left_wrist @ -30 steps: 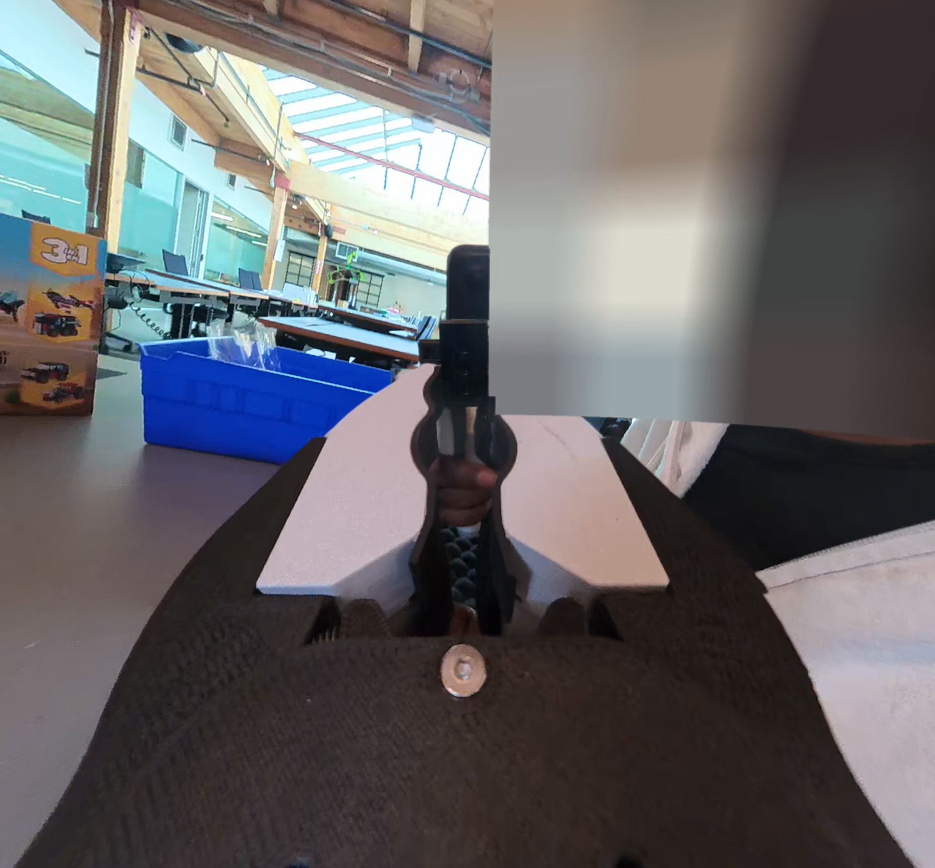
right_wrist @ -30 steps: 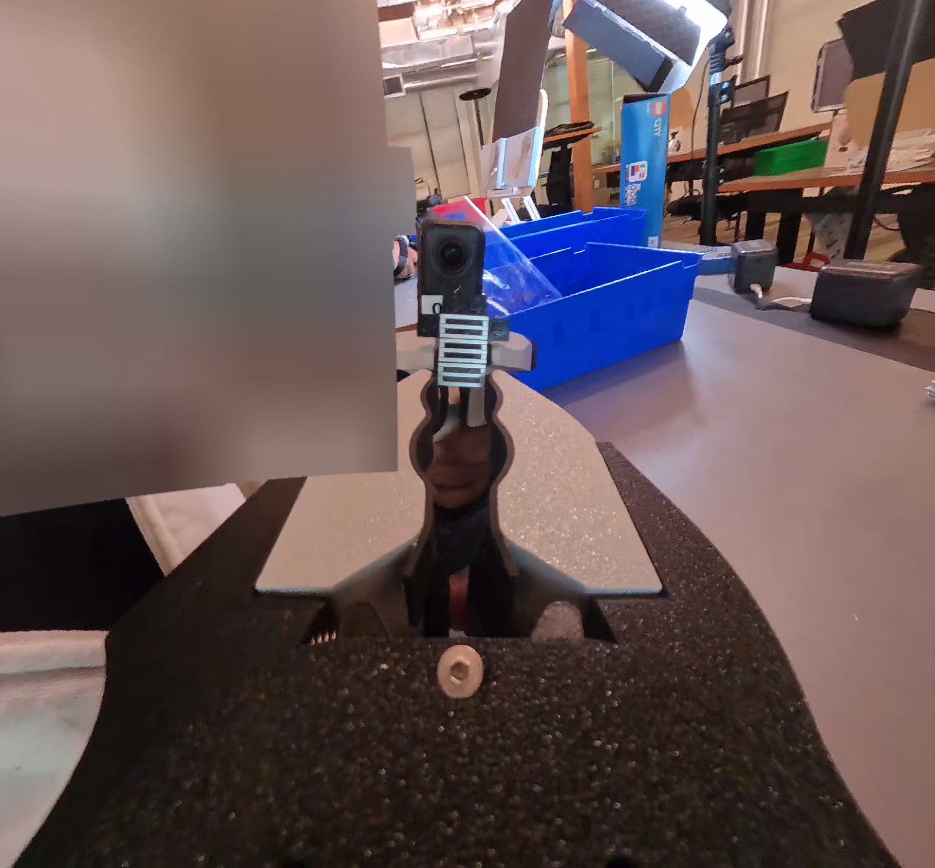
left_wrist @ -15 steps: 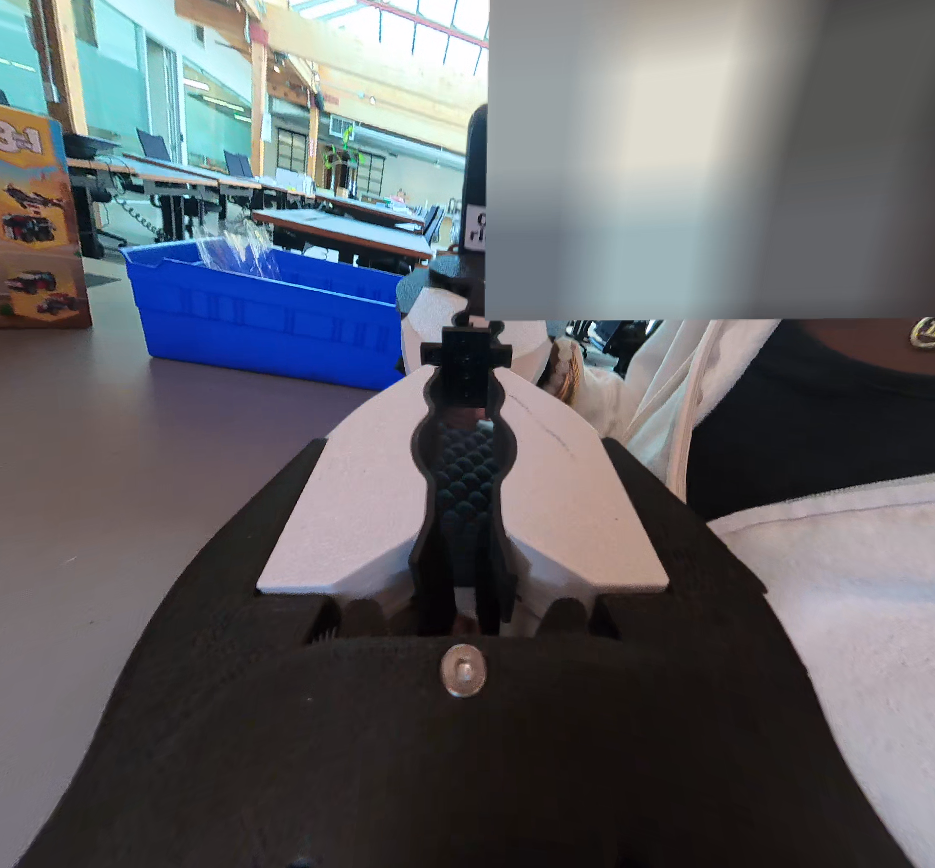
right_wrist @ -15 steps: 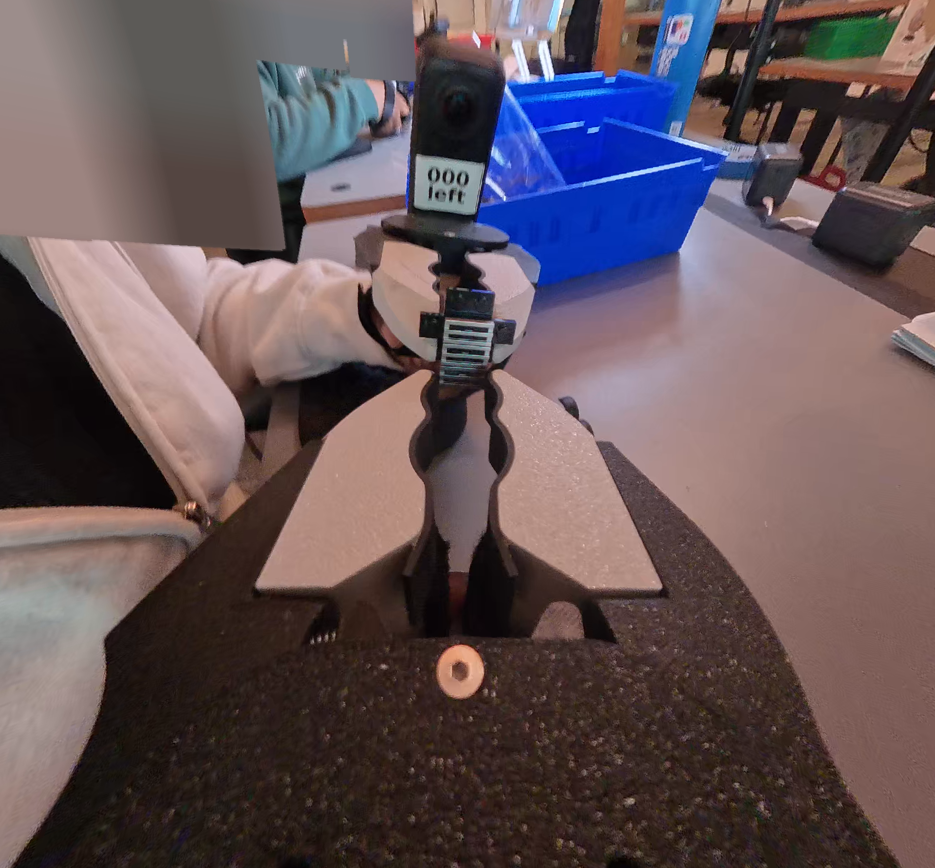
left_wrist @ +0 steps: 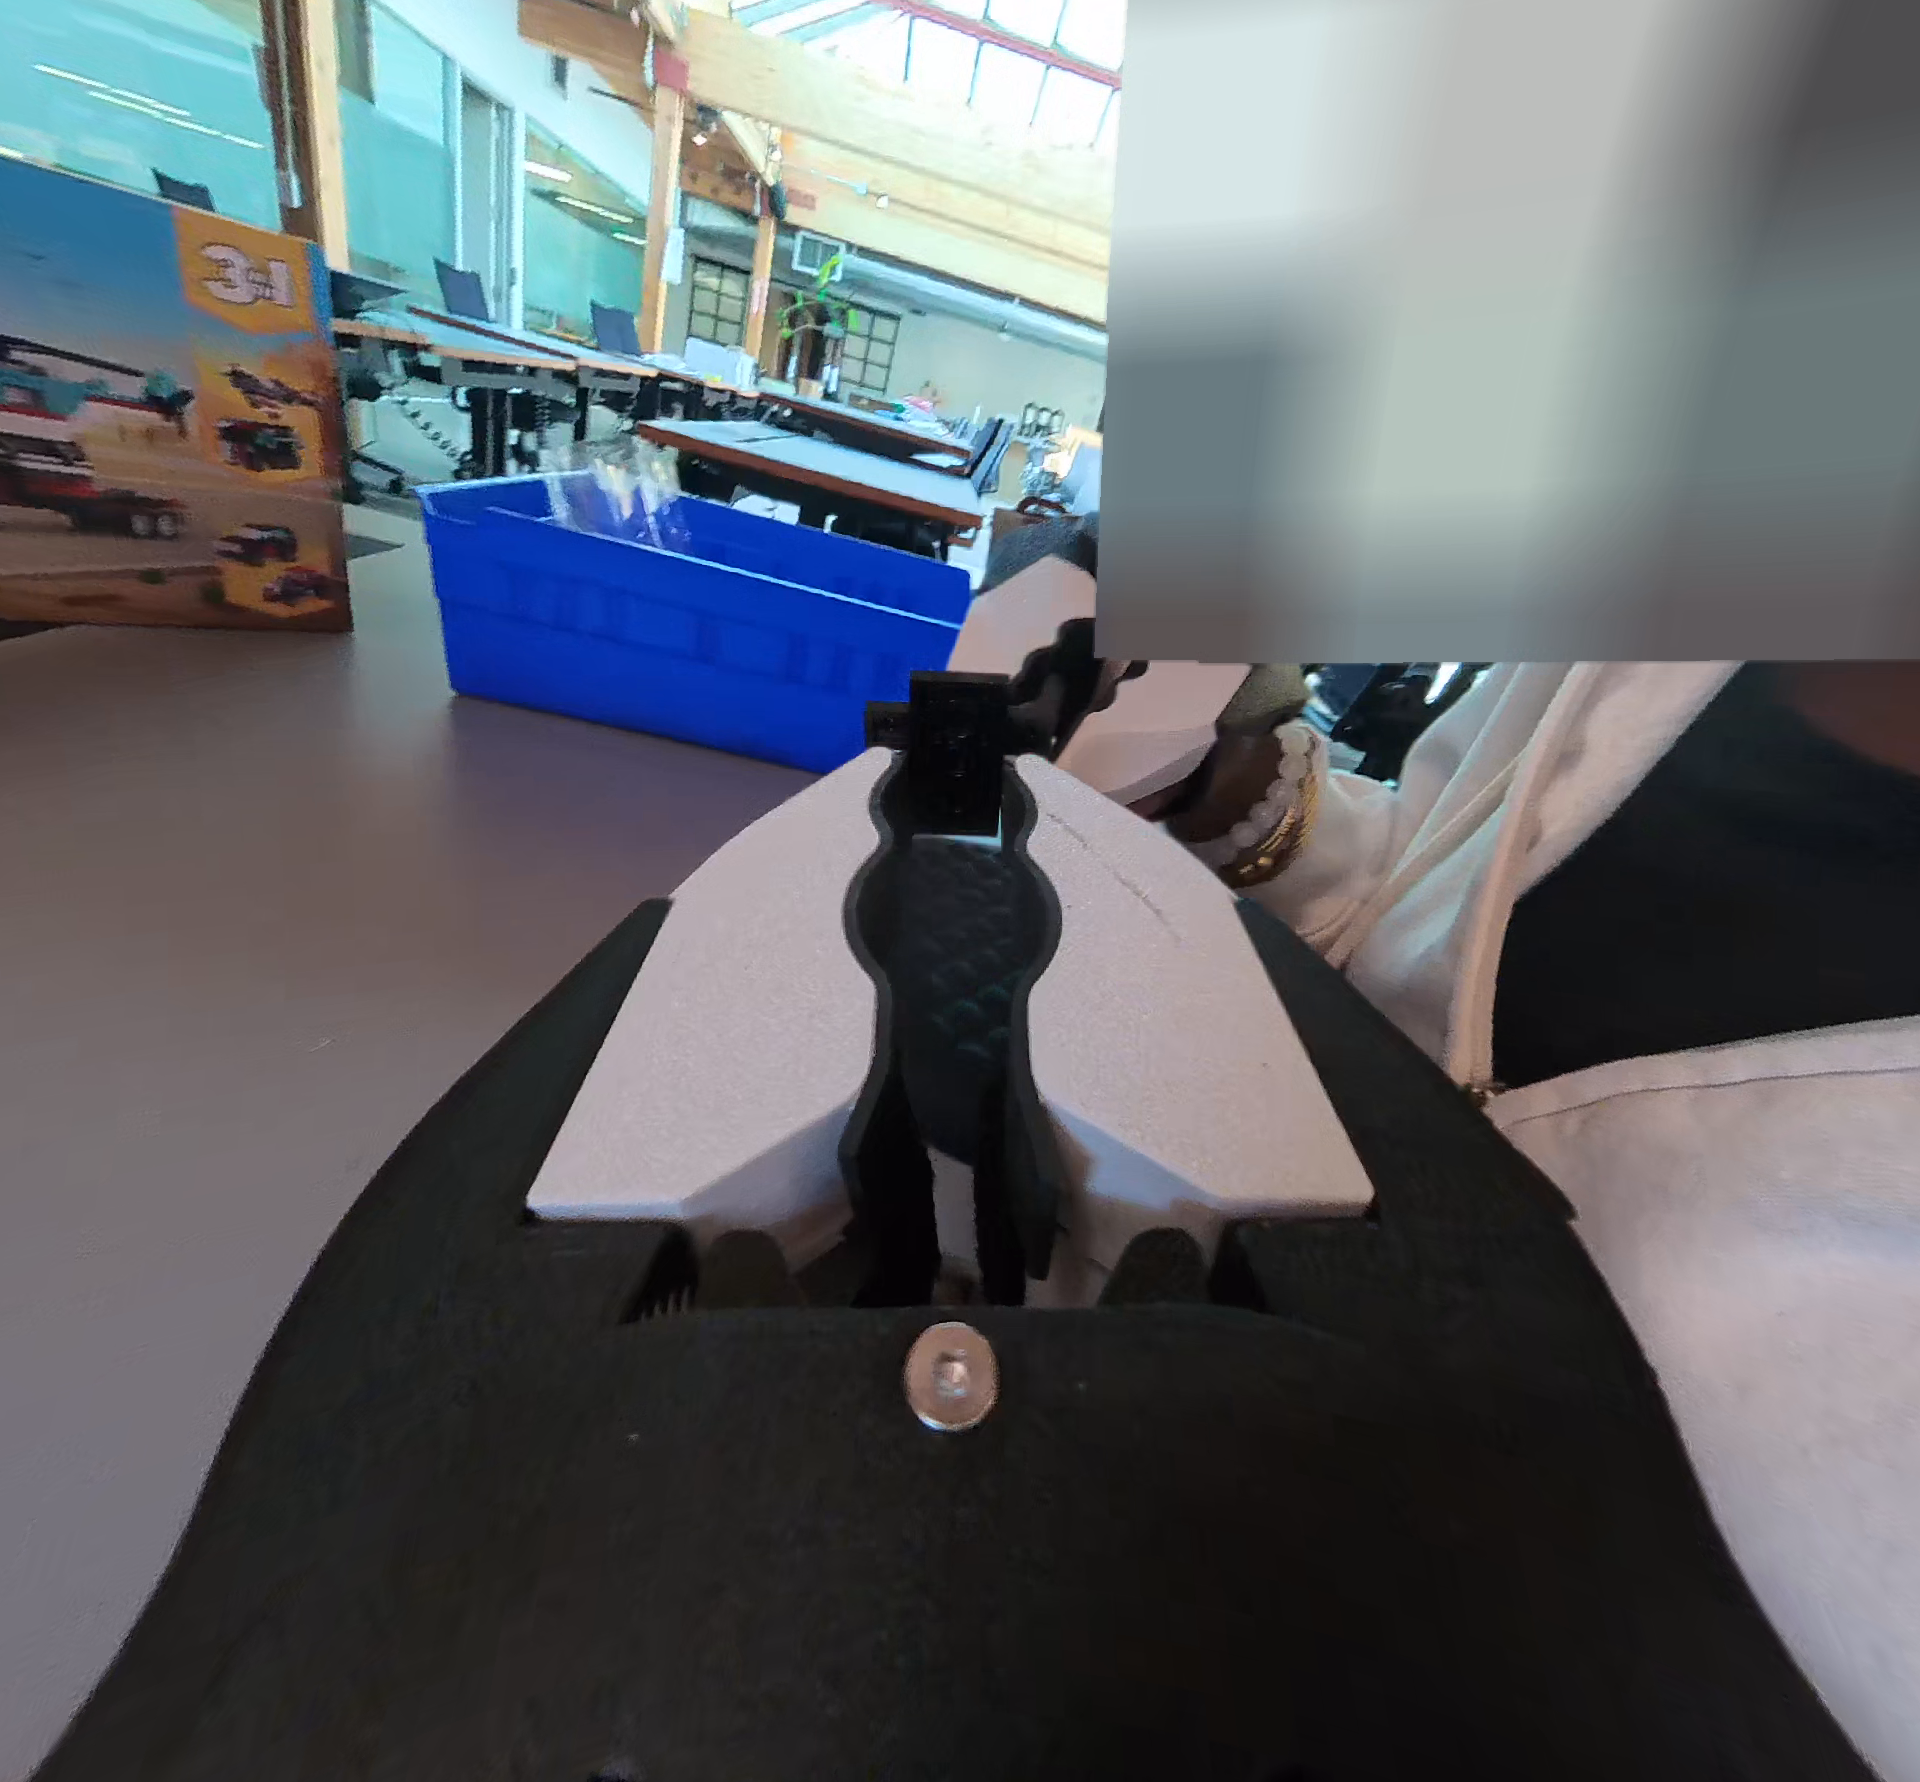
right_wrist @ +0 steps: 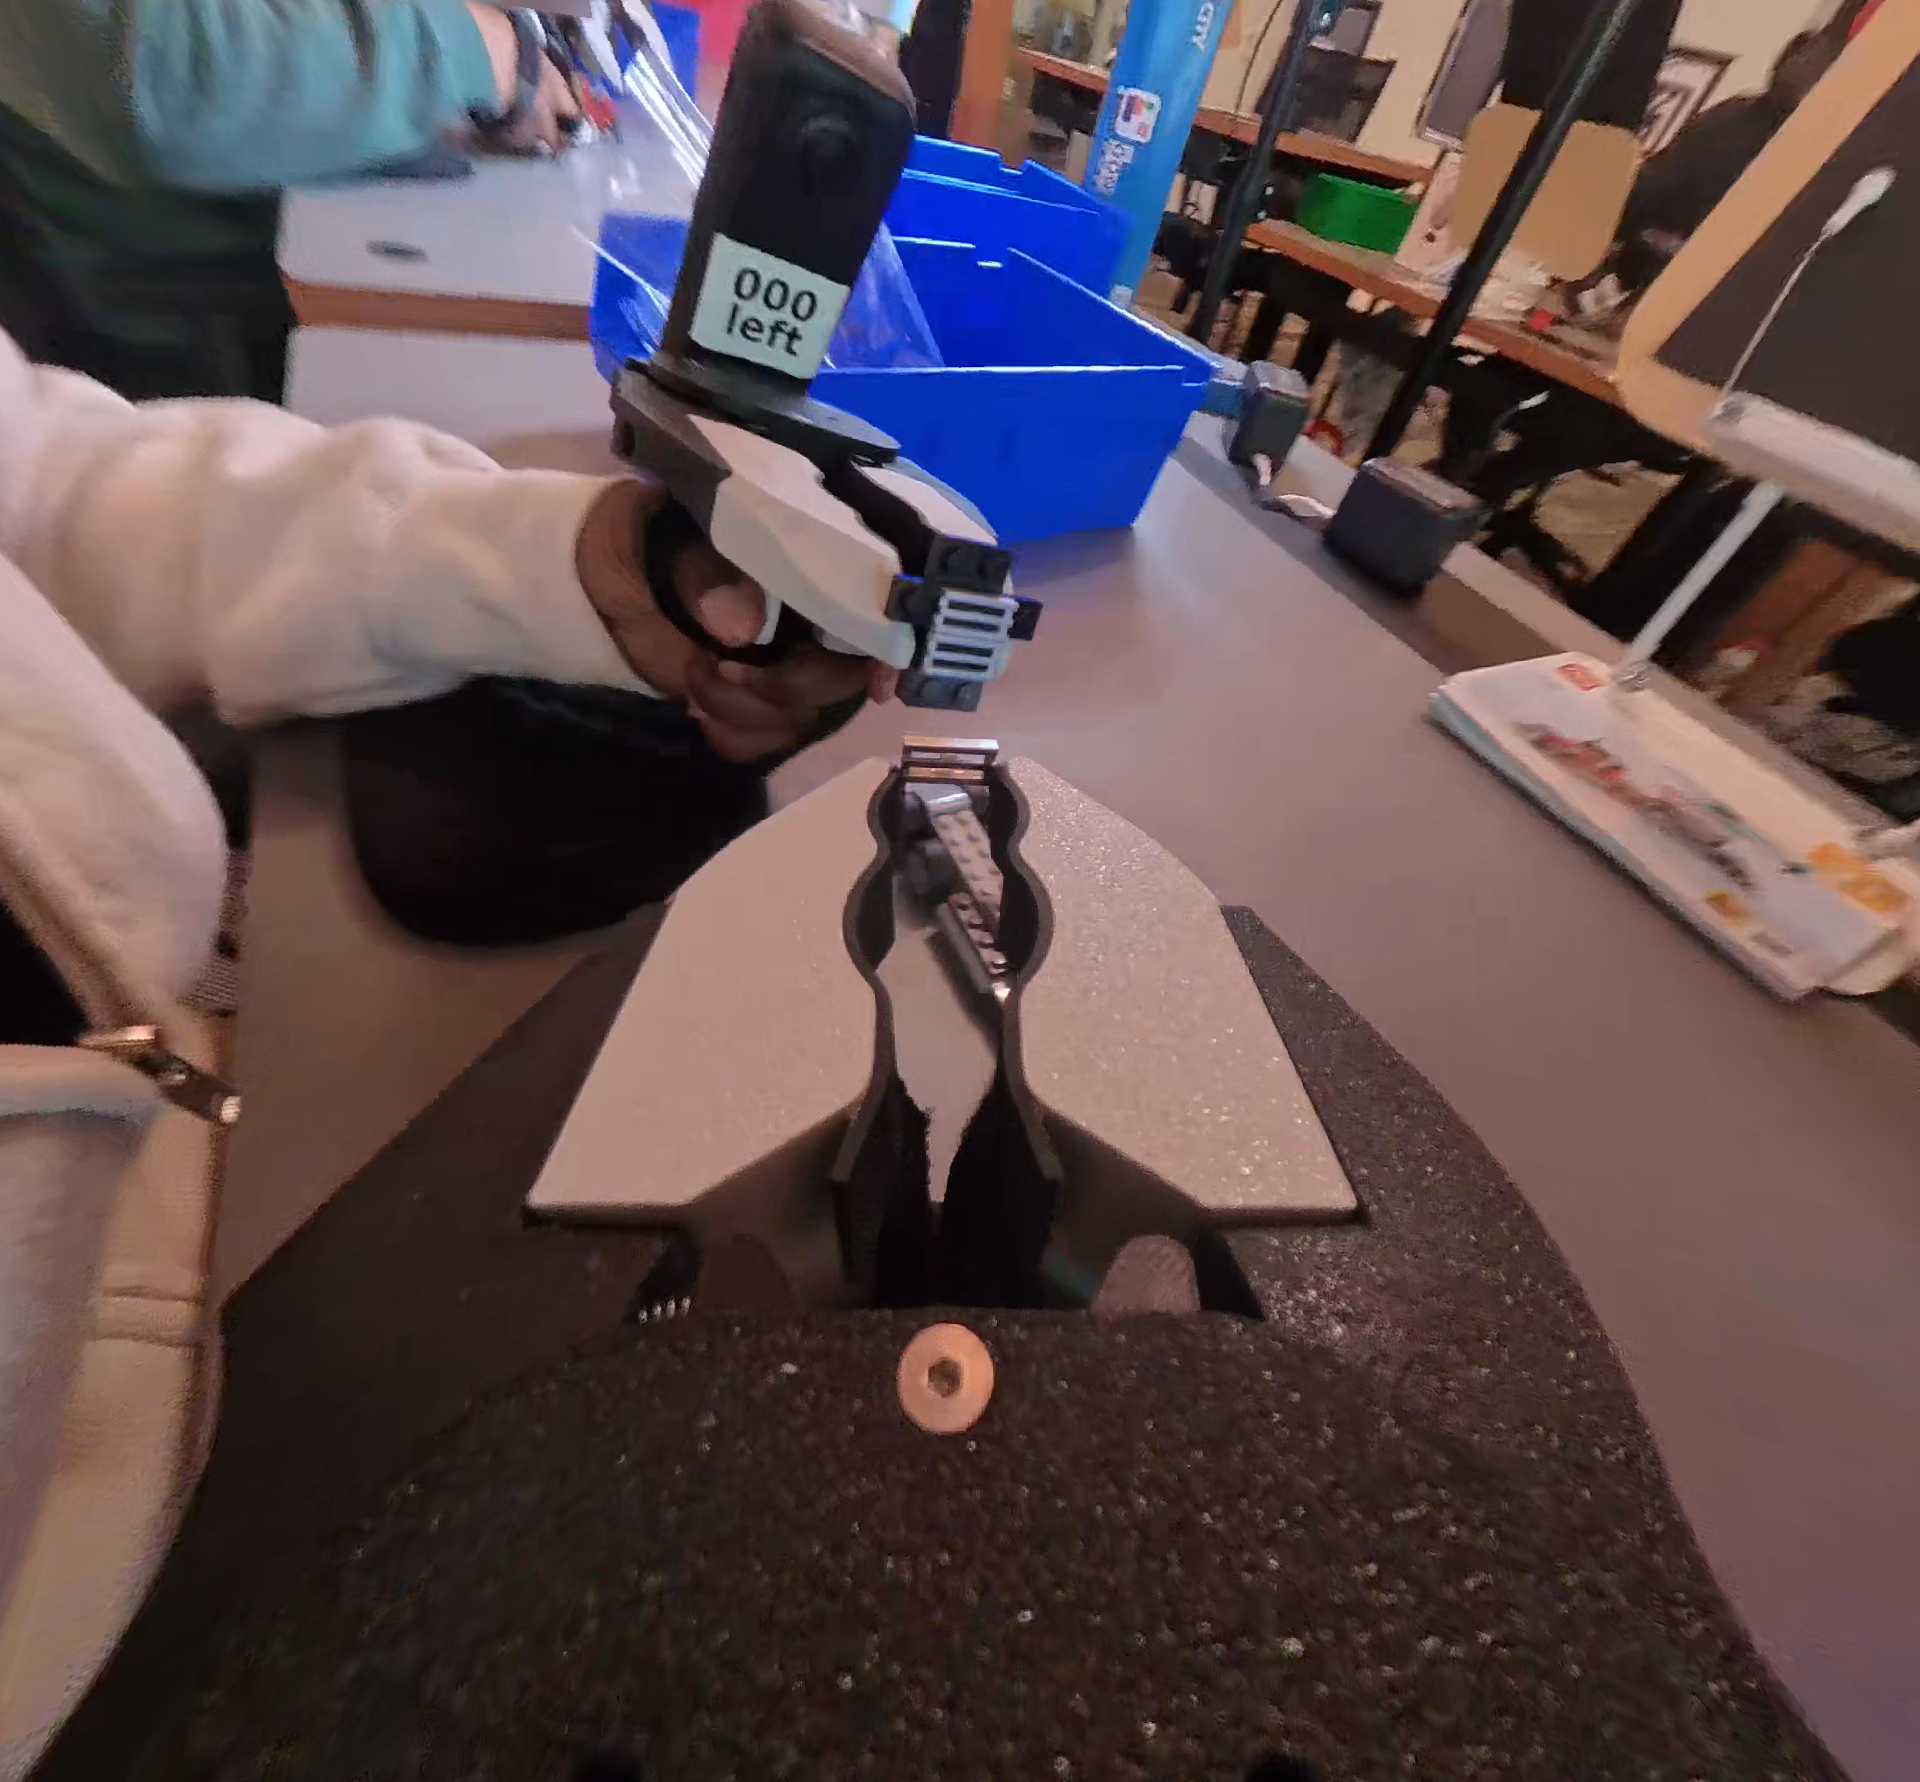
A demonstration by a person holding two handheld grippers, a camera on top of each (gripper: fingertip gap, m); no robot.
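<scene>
Room: open workshop hall with timber beams, skylights and rows of desks behind; work goes on over a grey table (right_wrist: 1299, 693).
Left tongs (left_wrist: 940, 776): closed down on a small black brick assembly (left_wrist: 951, 756) at the tips, both fingers against its sides; the right wrist view shows the same piece (right_wrist: 961, 626) with a pale grille face and dark plates, held clear above the table.
Right tongs (right_wrist: 948, 776): narrowed onto a grey studded plate (right_wrist: 961, 875) that runs back between the fingers, a small grille-like end (right_wrist: 948, 758) showing at the tips; the plate looks pinched, though pad contact is partly hidden.
Relation: left piece hangs just beyond and slightly above the right tongs' tips, apart, with a sliver of table visible between them.
Hands: a hand in a white sleeve (right_wrist: 717, 652) works the left tongs' handle.
Beyond the tongs: blue bin (right_wrist: 997, 423) with clear plastic in it, ahead of both tips; picture box (left_wrist: 166, 423) well to the left of the left tongs; open booklet (right_wrist: 1662, 818) to the right of the right tongs; dark small boxes (right_wrist: 1403, 522) past the booklet.
Background: another person in a green sleeve (right_wrist: 208, 39) at the far table.
</scene>
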